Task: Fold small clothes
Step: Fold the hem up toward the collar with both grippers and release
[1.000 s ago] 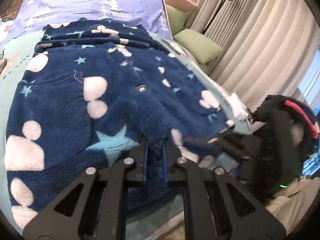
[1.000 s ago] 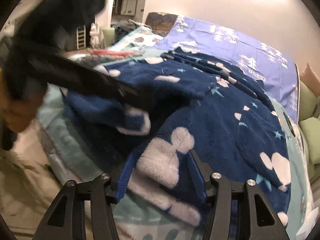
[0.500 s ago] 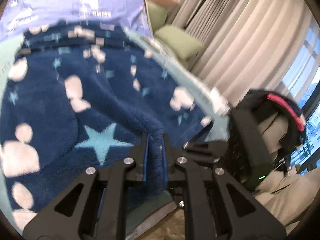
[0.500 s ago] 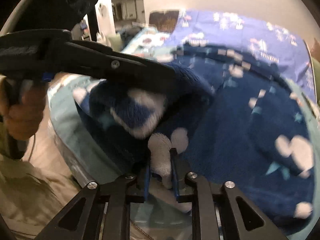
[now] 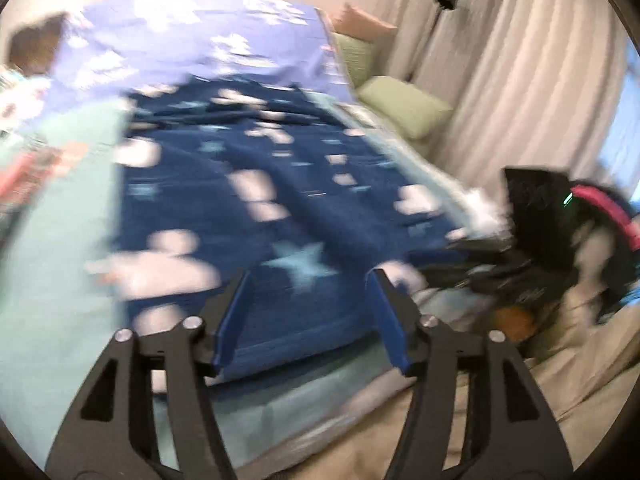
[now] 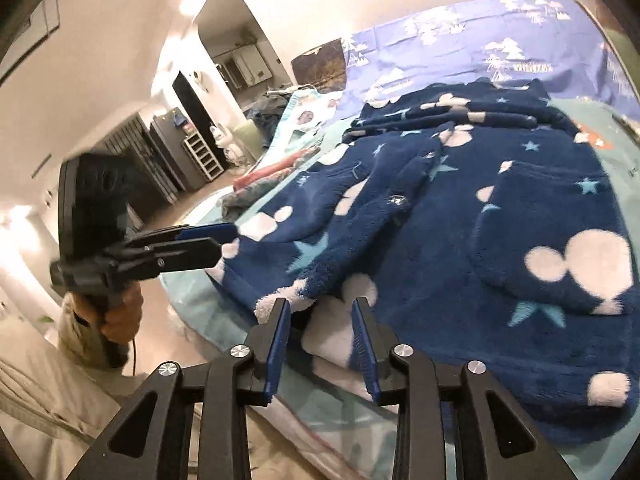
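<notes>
The navy fleece garment (image 6: 460, 248), patterned with stars and white blobs, lay spread flat on the bed (image 6: 608, 128). The left gripper (image 5: 308, 312) was opening, its jaws apart above the hem and gripping nothing. The right gripper (image 6: 320, 328) was opening too, its pads clear of the white-lined hem between them.

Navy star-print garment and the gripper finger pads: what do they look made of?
The navy garment looks like thick plush fleece, matte and fuzzy: its pile is nubbly and white fluffy lining shows at the near hem. The right gripper finger pads look like blue ribbed rubber or plastic on glossy black plastic arms with metal screws, though that is uncertain.
</notes>
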A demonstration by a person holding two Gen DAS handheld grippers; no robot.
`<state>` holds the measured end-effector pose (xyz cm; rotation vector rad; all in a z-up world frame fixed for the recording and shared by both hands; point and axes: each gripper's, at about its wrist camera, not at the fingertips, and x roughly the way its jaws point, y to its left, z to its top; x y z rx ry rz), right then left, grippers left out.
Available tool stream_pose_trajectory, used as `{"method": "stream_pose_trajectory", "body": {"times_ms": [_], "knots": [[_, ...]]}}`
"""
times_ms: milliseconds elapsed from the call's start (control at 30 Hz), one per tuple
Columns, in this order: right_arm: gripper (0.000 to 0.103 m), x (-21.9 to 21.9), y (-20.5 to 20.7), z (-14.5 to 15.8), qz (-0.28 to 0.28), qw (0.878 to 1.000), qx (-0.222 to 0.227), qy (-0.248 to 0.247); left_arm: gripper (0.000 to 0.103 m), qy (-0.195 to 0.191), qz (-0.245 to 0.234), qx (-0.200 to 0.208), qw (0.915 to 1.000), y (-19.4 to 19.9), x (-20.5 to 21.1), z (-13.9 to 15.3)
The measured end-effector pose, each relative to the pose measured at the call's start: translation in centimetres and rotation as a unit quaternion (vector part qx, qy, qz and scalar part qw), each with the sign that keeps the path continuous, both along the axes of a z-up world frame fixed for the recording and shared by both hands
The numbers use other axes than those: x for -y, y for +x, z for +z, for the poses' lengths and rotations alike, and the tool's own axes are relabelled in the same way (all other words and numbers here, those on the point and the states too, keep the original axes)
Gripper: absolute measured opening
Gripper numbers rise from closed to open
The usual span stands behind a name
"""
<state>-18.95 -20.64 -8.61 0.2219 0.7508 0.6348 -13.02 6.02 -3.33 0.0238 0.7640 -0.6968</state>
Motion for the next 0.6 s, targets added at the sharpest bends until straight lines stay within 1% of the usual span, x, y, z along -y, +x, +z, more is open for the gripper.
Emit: {"method": "stream_pose_trajectory", "body": {"times_ms": [67, 133, 167, 267, 367, 500, 533, 600], "knots": [[0.04, -0.4, 0.6, -0.4, 0.001, 1.0, -0.013, 0.0, 0.072, 0.039, 0.042, 0.013, 0.9983, -0.3, -2.0, -0.7], [0.042, -0.9, 1.0, -1.1, 0.01, 0.999, -0.032, 0.013, 0.072, 0.057, 0.074, 0.009, 0.9955, -0.3, -3.7, -1.5], [0.044, -1.1, 1.3, -1.3, 0.014, 0.999, -0.039, 0.02, 0.073, 0.064, 0.097, -0.002, 0.9932, -0.1, -4.9, -2.2], [0.049, -1.9, 2.0, -2.2, 0.031, 0.996, -0.07, 0.04, 0.073, 0.068, 0.123, -0.034, 0.9896, 0.3, -6.7, -4.1], [0.054, -2.6, 1.8, -2.2, 0.038, 0.996, -0.073, 0.037, 0.073, 0.076, 0.13, -0.043, 0.9877, 0.6, -7.1, -5.6], [0.063, -2.8, 1.8, -1.7, 0.038, 0.994, -0.086, 0.055, 0.073, 0.083, 0.126, -0.033, 0.988, 0.9, -6.4, -6.6], [0.064, -2.8, 1.8, -1.6, 0.036, 0.994, -0.086, 0.057, 0.073, 0.081, 0.124, -0.031, 0.9885, 0.9, -6.3, -6.6], [0.064, -3.1, 2.0, -1.5, 0.019, 0.996, -0.083, 0.039, 0.073, 0.072, 0.118, -0.024, 0.9901, 1.0, -6.4, -6.5]]}}
